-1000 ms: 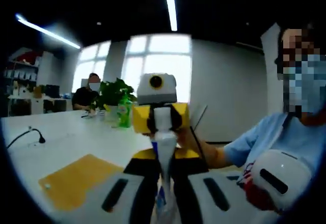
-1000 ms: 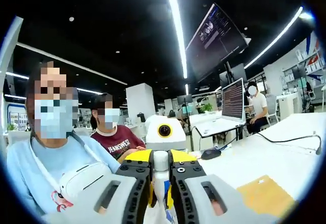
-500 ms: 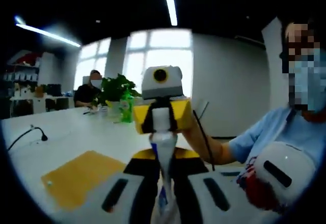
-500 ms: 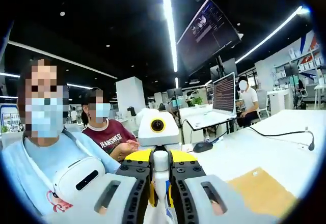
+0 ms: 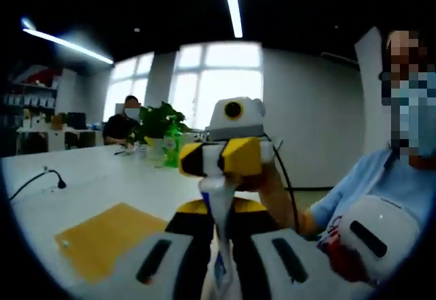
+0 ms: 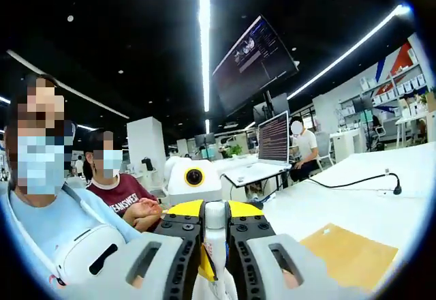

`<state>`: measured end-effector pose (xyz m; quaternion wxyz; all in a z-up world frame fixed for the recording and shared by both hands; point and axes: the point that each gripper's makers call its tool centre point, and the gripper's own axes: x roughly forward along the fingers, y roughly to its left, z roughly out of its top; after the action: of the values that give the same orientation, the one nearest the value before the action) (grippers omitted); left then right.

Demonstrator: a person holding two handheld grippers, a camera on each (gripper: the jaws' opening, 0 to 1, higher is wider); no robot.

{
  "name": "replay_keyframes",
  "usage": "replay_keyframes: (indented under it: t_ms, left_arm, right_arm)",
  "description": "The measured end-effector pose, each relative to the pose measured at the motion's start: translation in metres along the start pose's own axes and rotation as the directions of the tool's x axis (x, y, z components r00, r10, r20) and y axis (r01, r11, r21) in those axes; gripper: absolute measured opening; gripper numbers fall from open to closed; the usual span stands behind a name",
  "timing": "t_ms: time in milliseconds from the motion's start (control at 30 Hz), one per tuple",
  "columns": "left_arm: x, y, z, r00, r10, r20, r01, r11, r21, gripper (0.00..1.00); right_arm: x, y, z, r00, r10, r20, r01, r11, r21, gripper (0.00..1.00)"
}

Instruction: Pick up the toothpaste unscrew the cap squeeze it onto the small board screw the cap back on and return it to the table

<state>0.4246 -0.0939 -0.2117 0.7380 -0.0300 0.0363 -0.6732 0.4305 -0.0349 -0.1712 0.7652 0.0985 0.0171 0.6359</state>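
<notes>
left gripper [image 5: 216, 245] jaws clamp toothpaste tube [image 5: 216, 208] upright | right gripper [image 5: 221, 160] jaws pinch its cap [image 6: 215, 213] (white) | yellow board [image 5: 109, 237] flat on desk [image 5: 102, 184]

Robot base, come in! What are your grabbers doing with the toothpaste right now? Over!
Left gripper shut on toothpaste, held above table. Right gripper clamped on its cap end. Yellow board waiting below left. Nothing blocking.
</notes>
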Motion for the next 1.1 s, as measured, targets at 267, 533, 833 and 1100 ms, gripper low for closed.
replay_keyframes:
  t_ms: [267,533,833,1100]
  left_arm:
    - [-0.005,0.006,0.002,1.000,0.030,0.006,-0.030,1.000,0.001,0.07]
    - [-0.004,0.000,0.006,0.999,0.009,0.031,-0.008,0.999,-0.034,0.07]
    - [0.007,0.012,0.009,0.988,0.145,0.046,-0.145,0.989,-0.020,0.08]
    - [0.001,0.028,0.000,0.933,0.340,0.116,-0.341,0.940,-0.017,0.07]
  right_arm:
    - [0.002,-0.005,0.001,0.982,-0.185,0.025,0.186,0.981,-0.061,0.10]
    - [-0.003,-0.009,0.009,0.944,-0.317,0.092,0.324,0.943,-0.071,0.10]
    - [-0.012,-0.020,0.016,0.900,-0.406,0.156,0.423,0.900,-0.101,0.10]
    - [-0.002,-0.028,0.003,0.841,-0.532,0.094,0.539,0.813,-0.221,0.10]
